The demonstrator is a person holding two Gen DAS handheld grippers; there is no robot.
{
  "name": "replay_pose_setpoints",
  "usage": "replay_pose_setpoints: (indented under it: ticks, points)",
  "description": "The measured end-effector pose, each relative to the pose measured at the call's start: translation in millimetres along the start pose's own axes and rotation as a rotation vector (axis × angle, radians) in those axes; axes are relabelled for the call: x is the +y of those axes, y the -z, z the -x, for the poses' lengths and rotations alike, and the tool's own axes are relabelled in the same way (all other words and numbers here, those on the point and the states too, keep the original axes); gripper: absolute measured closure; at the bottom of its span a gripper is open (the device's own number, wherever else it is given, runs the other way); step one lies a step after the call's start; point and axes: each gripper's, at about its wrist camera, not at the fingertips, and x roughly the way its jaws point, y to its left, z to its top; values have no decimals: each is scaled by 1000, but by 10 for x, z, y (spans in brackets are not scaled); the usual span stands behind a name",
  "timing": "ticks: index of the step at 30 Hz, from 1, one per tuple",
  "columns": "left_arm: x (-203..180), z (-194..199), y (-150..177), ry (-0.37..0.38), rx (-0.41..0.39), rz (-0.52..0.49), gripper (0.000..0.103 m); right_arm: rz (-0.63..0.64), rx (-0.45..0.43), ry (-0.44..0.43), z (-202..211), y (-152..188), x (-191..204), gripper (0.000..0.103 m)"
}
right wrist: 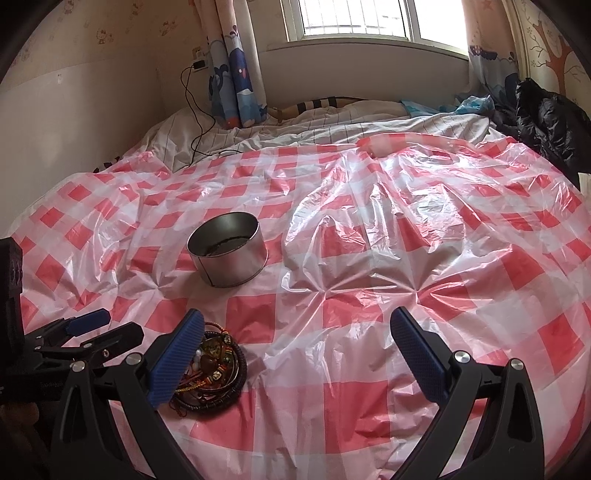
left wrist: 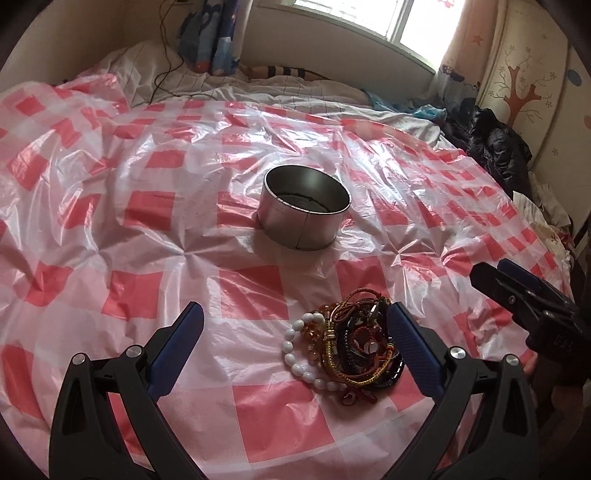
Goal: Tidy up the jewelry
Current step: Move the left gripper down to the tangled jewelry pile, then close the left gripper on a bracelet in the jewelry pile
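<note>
No writing reads clearly. Your left gripper gapes wide, holding nothing, the jewelry pile just inside its right finger. Your right gripper is equally spread, pile by its left finger. The metal tin sits ahead on the checkered plastic sheet covering a bed.

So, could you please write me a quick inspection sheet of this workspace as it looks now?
Surface: red-and-white checked plastic sheet over a bed, crinkled.
Job's things: tangled bracelet pile, including a white bead bracelet; round metal tin beyond it, open, something dark inside.
Clutter: black jacket at the bed's edge.
Grippers: left gripper open, over the pile's left side; right gripper open, the pile by its left finger.
Cables: black charger cable from a wall socket onto the bed.
Surroundings: window, cartoon curtains.
</note>
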Motion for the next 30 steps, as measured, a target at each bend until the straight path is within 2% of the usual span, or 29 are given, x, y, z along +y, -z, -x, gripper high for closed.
replay_pose_setpoints:
  ticks: [5, 7, 13, 18, 22, 24, 25, 26, 30]
  points:
    - [-390, -44, 73, 3, -1, -174, 7, -26, -4, -13, 36, -16, -62, 6]
    - [-481, -95, 105, -7, 6, -212, 8, -34, -3, -18, 43, -20, -86, 6]
    - [-557, -239, 87, -2, -11, -214, 23, -38, -2, -26, 50, -23, -96, 6]
    - [-576, -342, 51, 15, -19, -219, 29, -44, 4, -36, 46, -27, -97, 6]
    - [-596, -366, 46, 5, -12, -244, 46, -51, 5, -44, 46, -27, -112, 6]
    - [-571, -396, 41, 6, 6, -236, 60, -54, 6, -45, 44, -29, -109, 6]
    - [-550, -414, 41, 18, 17, -231, 73, -51, 5, -44, 45, -25, -114, 6]
    - [-533, -434, 37, 25, 31, -221, 80, -51, 6, -44, 44, -26, -115, 6]
    - [-536, -407, 47, 14, 25, -241, 92, -55, 9, -44, 37, -21, -116, 6]
